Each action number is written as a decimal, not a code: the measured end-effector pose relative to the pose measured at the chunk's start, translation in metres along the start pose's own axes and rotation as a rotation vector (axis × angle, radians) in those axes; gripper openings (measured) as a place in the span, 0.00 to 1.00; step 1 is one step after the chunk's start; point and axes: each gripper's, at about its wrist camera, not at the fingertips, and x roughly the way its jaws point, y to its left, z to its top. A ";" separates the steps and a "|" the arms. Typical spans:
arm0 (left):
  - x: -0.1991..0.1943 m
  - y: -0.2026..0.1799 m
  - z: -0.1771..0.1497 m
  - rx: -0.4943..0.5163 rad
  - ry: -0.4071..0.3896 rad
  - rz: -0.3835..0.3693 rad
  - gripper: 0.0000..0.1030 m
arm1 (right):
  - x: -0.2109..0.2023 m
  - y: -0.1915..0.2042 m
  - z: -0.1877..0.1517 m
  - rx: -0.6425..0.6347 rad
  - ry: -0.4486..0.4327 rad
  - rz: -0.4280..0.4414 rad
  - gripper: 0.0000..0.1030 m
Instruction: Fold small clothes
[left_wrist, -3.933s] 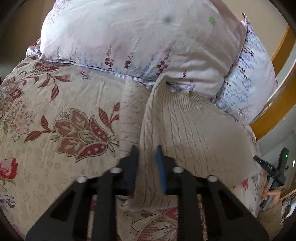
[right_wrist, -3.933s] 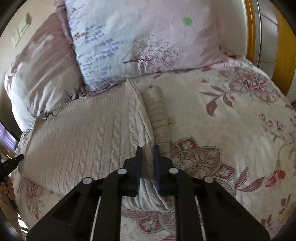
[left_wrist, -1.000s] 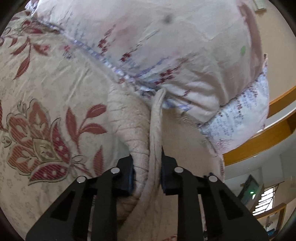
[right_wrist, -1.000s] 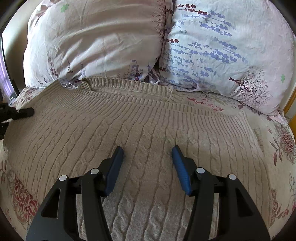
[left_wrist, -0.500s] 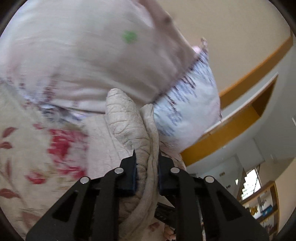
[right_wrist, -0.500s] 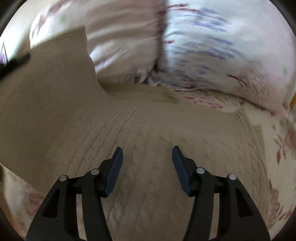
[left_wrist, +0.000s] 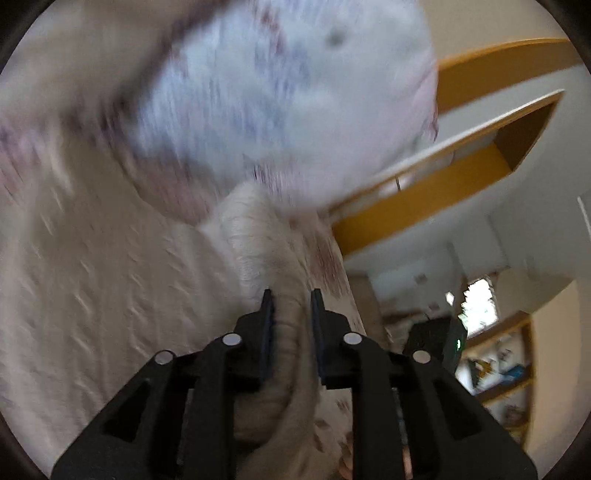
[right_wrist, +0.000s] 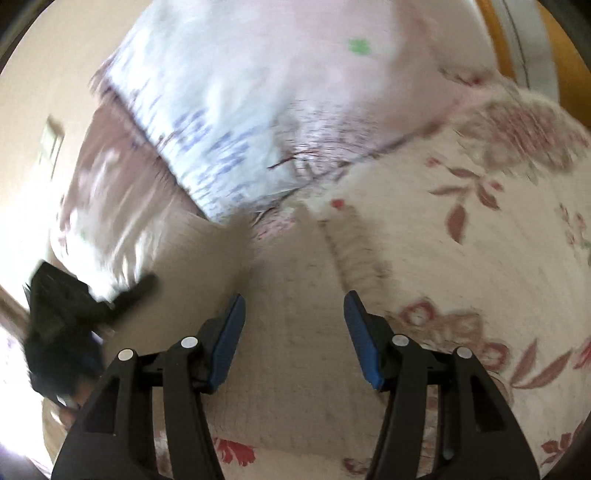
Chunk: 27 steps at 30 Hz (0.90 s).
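Observation:
A beige cable-knit sweater (right_wrist: 291, 314) lies on a floral bedspread (right_wrist: 461, 266). My left gripper (left_wrist: 290, 306) is shut on a bunched fold of the sweater (left_wrist: 255, 236) and holds it raised above the rest of the knit (left_wrist: 92, 295). My right gripper (right_wrist: 293, 314) is open and empty, just above the flat part of the sweater. The left gripper also shows as a dark blurred shape at the left of the right wrist view (right_wrist: 62, 317). Both views are motion-blurred.
Two floral pillows (right_wrist: 258, 92) lie at the head of the bed, also in the left wrist view (left_wrist: 277, 92). A wooden bed frame (left_wrist: 443, 192) runs behind them. The bed's edge and a room with shelves (left_wrist: 498, 362) lie to the right.
My left gripper has swung the held sweater fold up and across, toward the right gripper's side. My right gripper stays open and has turned over the sweater; the bedspread now shows at its right.

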 end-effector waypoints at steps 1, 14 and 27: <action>0.003 0.000 -0.002 -0.007 0.025 -0.033 0.18 | -0.001 -0.005 0.000 0.018 0.005 0.002 0.56; -0.103 0.010 -0.022 0.204 -0.188 0.454 0.62 | 0.019 0.001 0.003 0.048 0.240 0.146 0.56; -0.098 0.074 -0.032 0.052 -0.091 0.316 0.62 | 0.067 -0.005 0.019 0.144 0.282 0.161 0.21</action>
